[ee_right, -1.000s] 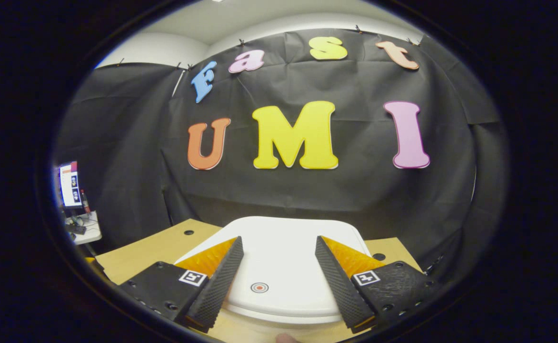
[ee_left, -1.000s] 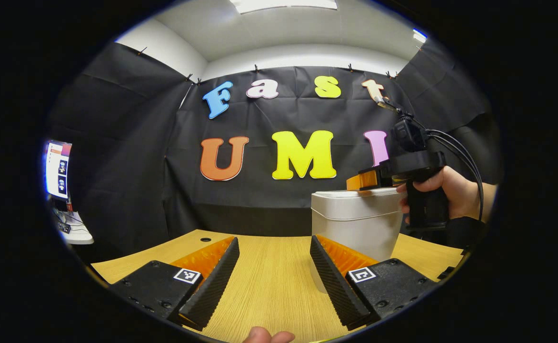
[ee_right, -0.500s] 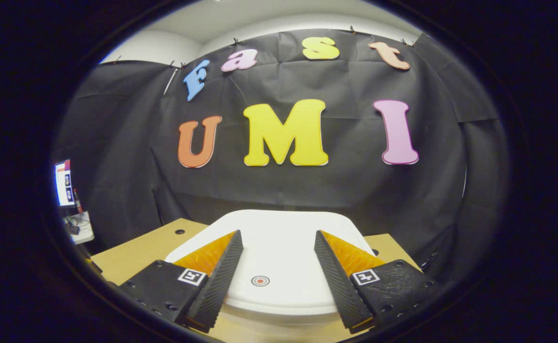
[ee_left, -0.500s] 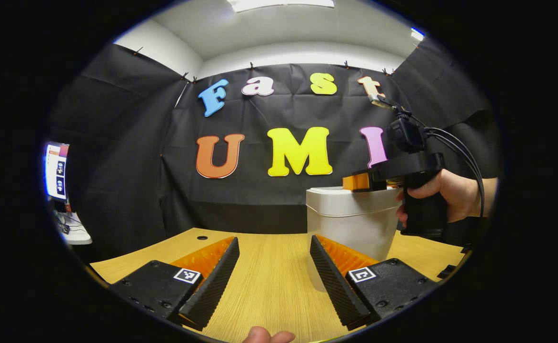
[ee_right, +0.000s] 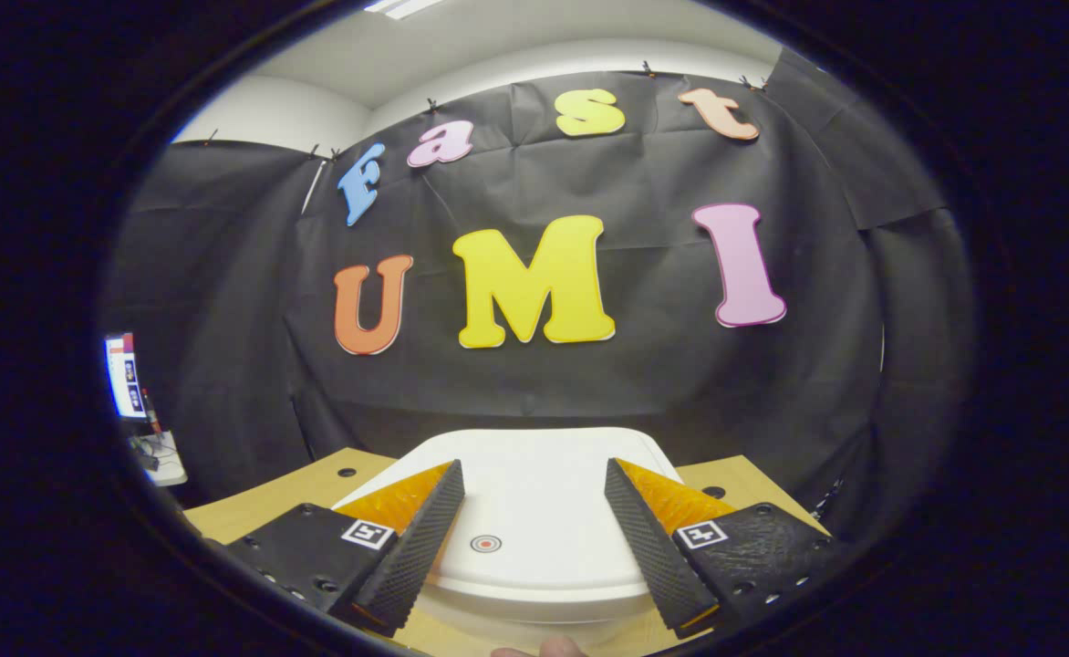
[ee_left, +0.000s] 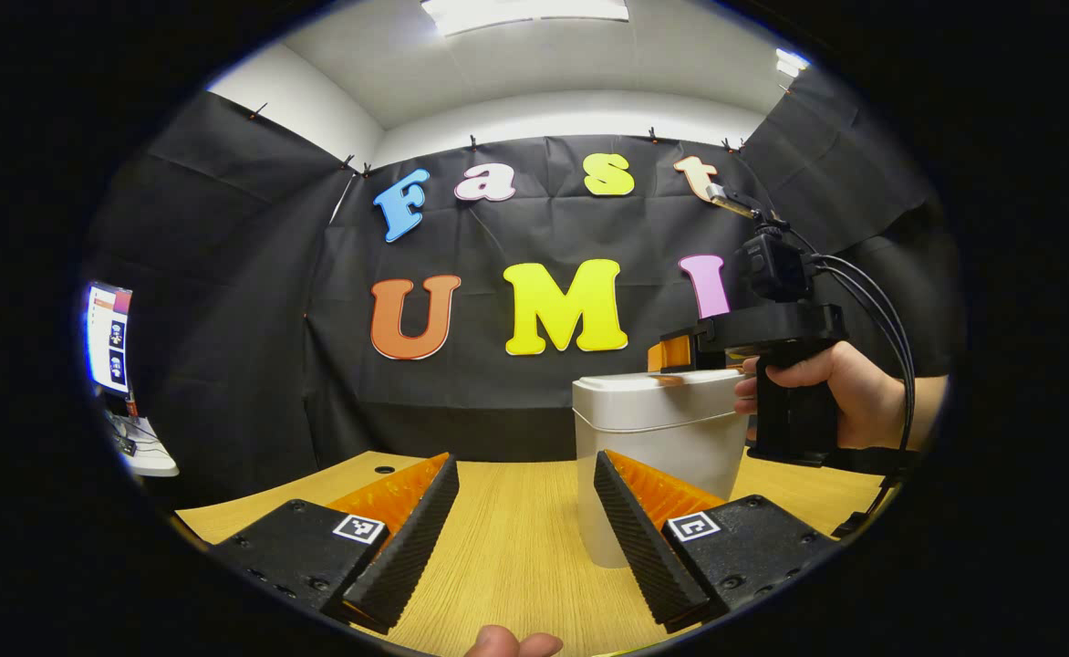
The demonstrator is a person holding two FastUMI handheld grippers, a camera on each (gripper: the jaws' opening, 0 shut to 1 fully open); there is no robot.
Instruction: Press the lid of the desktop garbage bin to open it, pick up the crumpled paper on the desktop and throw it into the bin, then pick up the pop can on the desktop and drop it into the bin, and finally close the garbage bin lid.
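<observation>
One bin [ee_left: 658,456] stands upright on the tabletop [ee_left: 516,547], long axis vertical, at about 3 o'clock in the left gripper view. Its one lid [ee_right: 534,520] lies flat and closed, with one round target mark [ee_right: 485,544] on top. Two grippers are present. The left gripper [ee_left: 525,511] hangs over bare tabletop at 6 o'clock, fingers apart, holding nothing. The right gripper [ee_right: 534,538] sits just above the lid at 6 o'clock in the right gripper view, fingers apart either side of the mark; contact cannot be determined. One hand [ee_left: 840,392] holds its handle.
</observation>
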